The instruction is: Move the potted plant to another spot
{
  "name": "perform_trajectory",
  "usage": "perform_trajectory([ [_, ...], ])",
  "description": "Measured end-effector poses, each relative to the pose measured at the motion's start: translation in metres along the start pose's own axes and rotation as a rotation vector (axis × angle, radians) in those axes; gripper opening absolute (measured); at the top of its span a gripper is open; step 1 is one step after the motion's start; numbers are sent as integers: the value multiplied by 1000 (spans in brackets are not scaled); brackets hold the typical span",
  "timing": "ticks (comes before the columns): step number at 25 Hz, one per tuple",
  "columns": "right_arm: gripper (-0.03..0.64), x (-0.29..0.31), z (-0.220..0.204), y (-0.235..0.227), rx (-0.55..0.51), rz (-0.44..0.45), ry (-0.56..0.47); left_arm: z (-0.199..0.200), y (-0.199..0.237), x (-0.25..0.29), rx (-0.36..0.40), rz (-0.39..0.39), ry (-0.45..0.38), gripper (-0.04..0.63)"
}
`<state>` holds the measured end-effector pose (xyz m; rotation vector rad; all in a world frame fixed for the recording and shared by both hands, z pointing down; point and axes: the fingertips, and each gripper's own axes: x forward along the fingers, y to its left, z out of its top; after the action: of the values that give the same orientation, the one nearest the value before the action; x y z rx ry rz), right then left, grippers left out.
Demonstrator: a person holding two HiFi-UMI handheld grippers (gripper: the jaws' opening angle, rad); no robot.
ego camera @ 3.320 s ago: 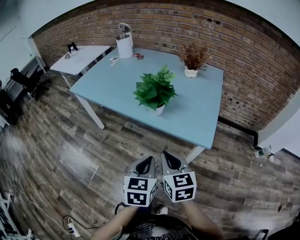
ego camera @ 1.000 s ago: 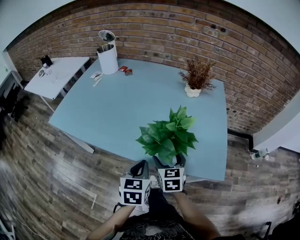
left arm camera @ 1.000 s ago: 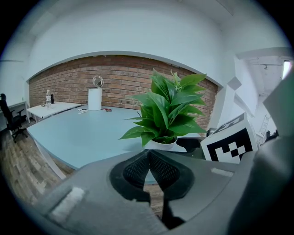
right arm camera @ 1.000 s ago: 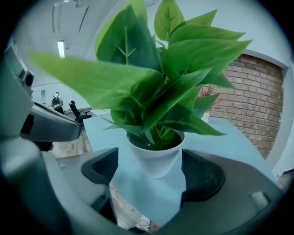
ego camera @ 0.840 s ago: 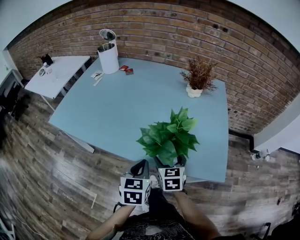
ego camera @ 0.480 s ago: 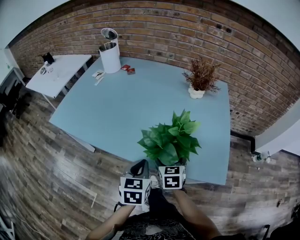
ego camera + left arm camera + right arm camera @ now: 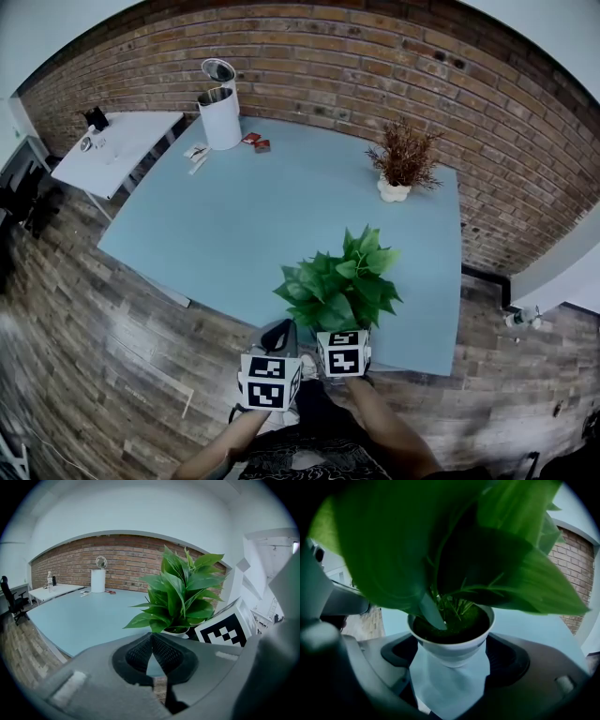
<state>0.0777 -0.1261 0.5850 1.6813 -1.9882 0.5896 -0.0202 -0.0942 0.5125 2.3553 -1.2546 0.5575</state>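
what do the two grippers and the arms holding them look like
Both are grey shells with black pads. The left gripper and right gripper each carry a white cube printed with black square markers. No cables show. The forearms have no sleeves; a dark patterned garment shows below. The right's jaws have just been closing slightly, the white pot between them.

potted plant [image 7: 337,291]: a bushy cluster of broad, glossy green leaves [image 7: 180,592] with pointed tips, rising on thin stems from dark soil [image 7: 450,626] in a small white pot [image 7: 452,646]. the pot is round and smooth-walled, and tapers toward its base. the plant stands upright on the pale blue table [image 7: 262,206], close to the near edge and toward its right-hand end. the foliage spreads wider than the pot and hides it from above.
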Motion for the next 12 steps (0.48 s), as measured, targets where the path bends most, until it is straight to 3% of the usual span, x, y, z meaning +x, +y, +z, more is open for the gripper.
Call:
perform_trajectory([
  [12, 449, 17, 10, -1, -1, 8, 28, 13, 11, 9, -9, 0, -9, -2],
])
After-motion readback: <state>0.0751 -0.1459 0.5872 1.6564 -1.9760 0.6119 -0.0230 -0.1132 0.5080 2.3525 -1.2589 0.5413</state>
